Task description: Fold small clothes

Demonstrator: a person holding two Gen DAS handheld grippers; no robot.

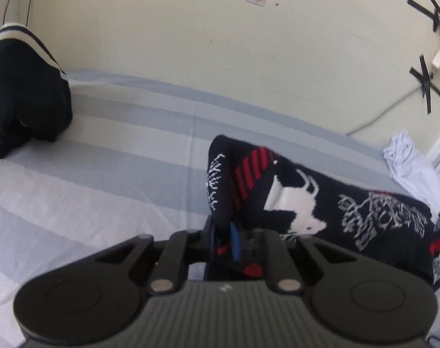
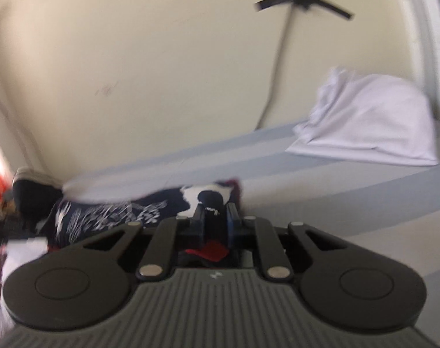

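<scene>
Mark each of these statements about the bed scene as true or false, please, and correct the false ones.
1. The left gripper is shut on the black patterned garment. True.
2. The right gripper is open, with nothing between its fingers. False: it is shut on dark fabric of the same patterned garment.
3. The patterned garment is plain white. False: it is black with white figures and red stripes.
4. A white cloth lies on the striped sheet near the wall. True.
5. The dark garment with white bands lies on top of the patterned garment. False: it lies apart, at the far left of the left wrist view.
</scene>
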